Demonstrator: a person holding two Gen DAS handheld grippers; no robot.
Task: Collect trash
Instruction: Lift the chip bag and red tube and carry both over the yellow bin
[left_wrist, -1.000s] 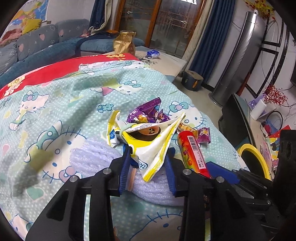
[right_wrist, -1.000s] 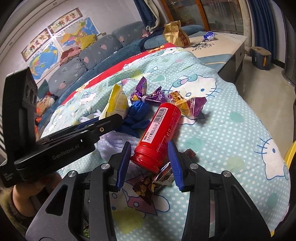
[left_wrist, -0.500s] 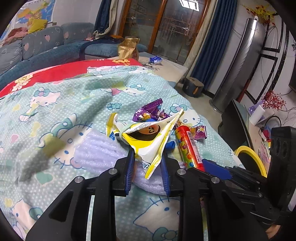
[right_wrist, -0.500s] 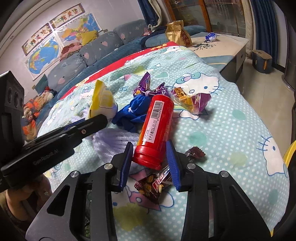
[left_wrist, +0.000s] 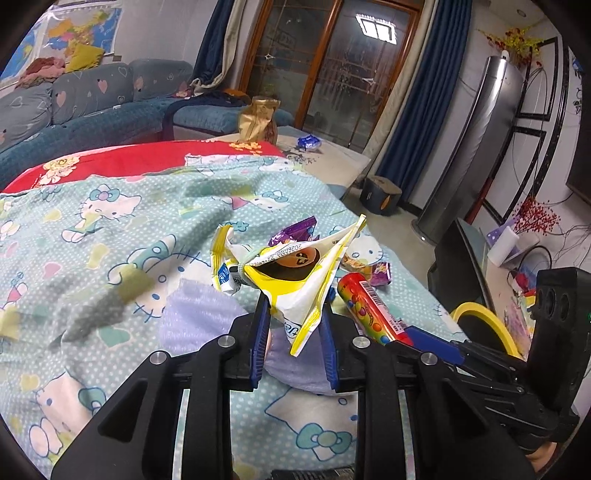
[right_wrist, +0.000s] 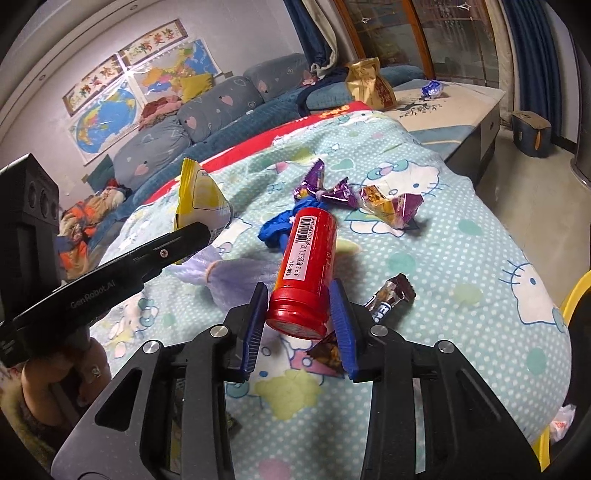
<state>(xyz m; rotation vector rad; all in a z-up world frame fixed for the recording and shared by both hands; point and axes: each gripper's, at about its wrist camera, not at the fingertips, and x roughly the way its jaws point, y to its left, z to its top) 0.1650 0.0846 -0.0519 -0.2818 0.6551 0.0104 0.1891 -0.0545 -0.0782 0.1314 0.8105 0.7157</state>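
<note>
**Two pieces gripped, most of the pile still on the bed**

Two items lifted so far: yellow bag (left_wrist: 295, 284) pinched between the pads of the left gripper (left_wrist: 293, 332), red tube (right_wrist: 308, 273) clamped at its capped end by the right gripper (right_wrist: 299, 325). Both held just above the quilt (left_wrist: 110, 221), tube tilted up and away from the jaws. Nothing seen dropped into the yellow bin (left_wrist: 480, 317) at the bed's edge, so no piece counts as collected yet.

Left lying: purple wrappers (right_wrist: 332, 188), orange-and-purple wrapper (right_wrist: 391, 206), blue scrap (right_wrist: 277, 229), dark wrapper (right_wrist: 391, 299) just beside the right jaws, lilac foam net (right_wrist: 236, 277) under both tools.

Against the frames a second back: both sets of jaws closed in further, bag and tube between them throughout; bag raised clear of the foam net; tube's far end lifted off the quilt; wrappers untouched where they lay.
</note>
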